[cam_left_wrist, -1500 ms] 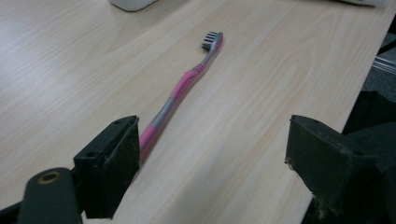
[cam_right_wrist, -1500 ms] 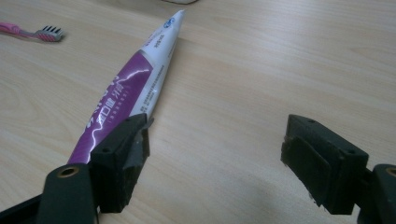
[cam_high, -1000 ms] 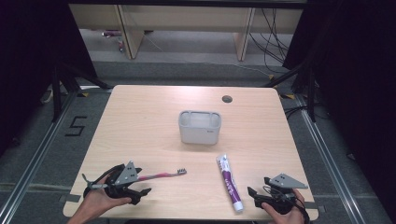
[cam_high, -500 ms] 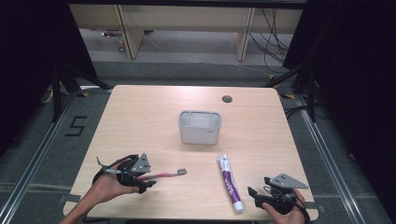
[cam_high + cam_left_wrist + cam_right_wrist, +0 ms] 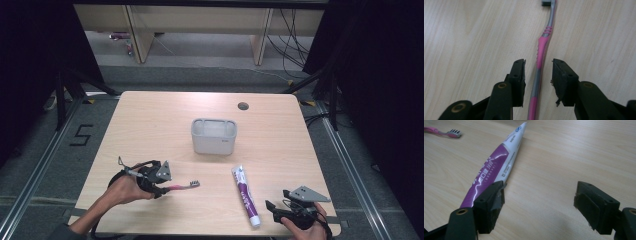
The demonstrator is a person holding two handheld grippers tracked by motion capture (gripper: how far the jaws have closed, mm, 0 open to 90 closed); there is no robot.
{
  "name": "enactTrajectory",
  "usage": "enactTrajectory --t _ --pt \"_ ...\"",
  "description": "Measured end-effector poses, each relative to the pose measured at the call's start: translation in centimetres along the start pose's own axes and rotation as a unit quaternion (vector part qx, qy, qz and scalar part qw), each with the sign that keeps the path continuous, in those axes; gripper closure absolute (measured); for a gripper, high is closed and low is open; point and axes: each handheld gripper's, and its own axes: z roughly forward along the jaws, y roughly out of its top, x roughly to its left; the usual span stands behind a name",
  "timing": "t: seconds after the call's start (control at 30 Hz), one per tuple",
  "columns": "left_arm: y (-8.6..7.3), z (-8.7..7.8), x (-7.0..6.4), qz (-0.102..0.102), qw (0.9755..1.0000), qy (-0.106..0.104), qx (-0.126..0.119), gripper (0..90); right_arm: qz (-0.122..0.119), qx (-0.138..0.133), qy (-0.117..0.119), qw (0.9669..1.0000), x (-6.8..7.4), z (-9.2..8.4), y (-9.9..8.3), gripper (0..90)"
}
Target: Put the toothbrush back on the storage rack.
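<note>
A pink and grey toothbrush (image 5: 183,186) (image 5: 544,42) lies flat on the wooden table (image 5: 150,130), bristles to the right in the high view. My left gripper (image 5: 163,190) (image 5: 539,65) straddles its handle. Its jaws have just been closing, and a thin gap still shows on each side, so the pads do not press on the handle. A purple and white toothpaste tube (image 5: 245,195) (image 5: 496,162) lies near the front edge. My right gripper (image 5: 271,206) (image 5: 540,192) stands wide open just right of the tube. The tube runs along the outside of its left jaw, and nothing lies between the jaws.
A grey box-shaped holder (image 5: 213,136) stands at the middle of the table. A round cable hole (image 5: 243,106) sits near the far edge. In the right gripper view the toothbrush (image 5: 446,132) shows at the top left.
My left gripper has slid right along the table onto the toothbrush handle, and its jaws have narrowed around it. The right gripper, the tube and the holder have stayed in place.
</note>
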Motion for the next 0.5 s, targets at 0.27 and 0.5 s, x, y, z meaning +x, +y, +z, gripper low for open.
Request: enactTrajectory --t 0.27,0.5 --pt "1.1 0.7 0.3 0.026 0.9990 -0.015 0.033 67.2 -0.009 0.000 0.000 1.0000 -0.1 0.0 0.0 24.5" --pt "2.0 1.3 0.6 0.033 0.9978 -0.027 0.051 69.6 -0.001 0.004 0.008 1.0000 -0.1 0.1 0.0 24.5"
